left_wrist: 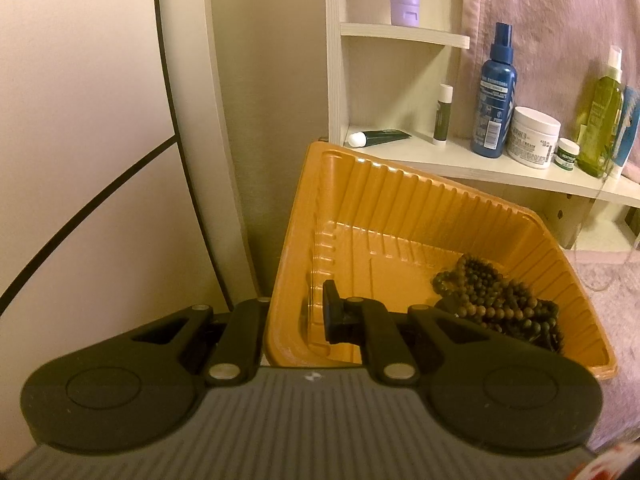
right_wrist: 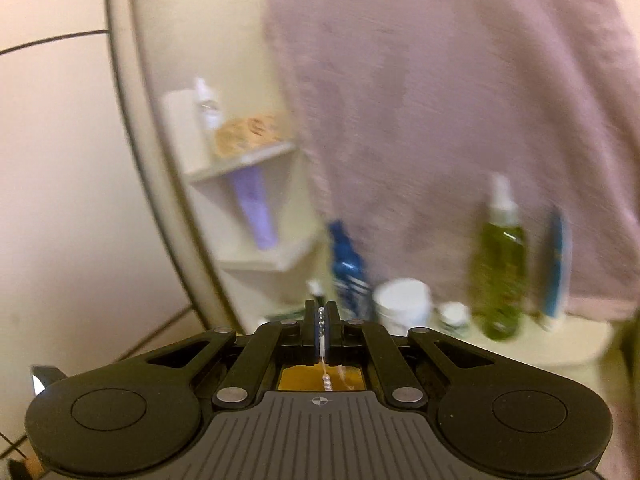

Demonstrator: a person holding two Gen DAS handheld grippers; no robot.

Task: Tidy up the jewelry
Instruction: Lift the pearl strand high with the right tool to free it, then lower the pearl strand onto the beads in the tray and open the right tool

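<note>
The left gripper (left_wrist: pixel 316 312) was clamped on the near left wall of an orange tray (left_wrist: pixel 400 216), its jaws narrow, with one finger seen inside the tray and the other hidden behind the wall. The tray was tilted, filling the centre and lower right of the left wrist frame. A heap of dark beads (left_wrist: pixel 496 296) lay in its lower right corner, partly hidden by the gripper's linkage. Behind the tray, at upper right, a white shelf (left_wrist: pixel 460 160) carried a blue spray bottle (left_wrist: pixel 494 92), a white jar (left_wrist: pixel 534 136), a small pot (left_wrist: pixel 568 153), a green bottle (left_wrist: pixel 604 120), a lip balm (left_wrist: pixel 442 114) and a tube (left_wrist: pixel 380 137) lying flat. A pink cloth (left_wrist: pixel 560 20) hung behind them.

The right gripper (right_wrist: pixel 321 322) was closed on a thin chain (right_wrist: pixel 321 320) of small pale beads, pinched between the jaws at lower centre of the right wrist frame; the chain trailed down toward the camera over a patch of orange. Everything beyond was blurred: the same bottles and jar were made out at lower right, the pink cloth filled the upper right, and a lilac tube (right_wrist: pixel 256 212) stood in a shelf at centre left.
</note>
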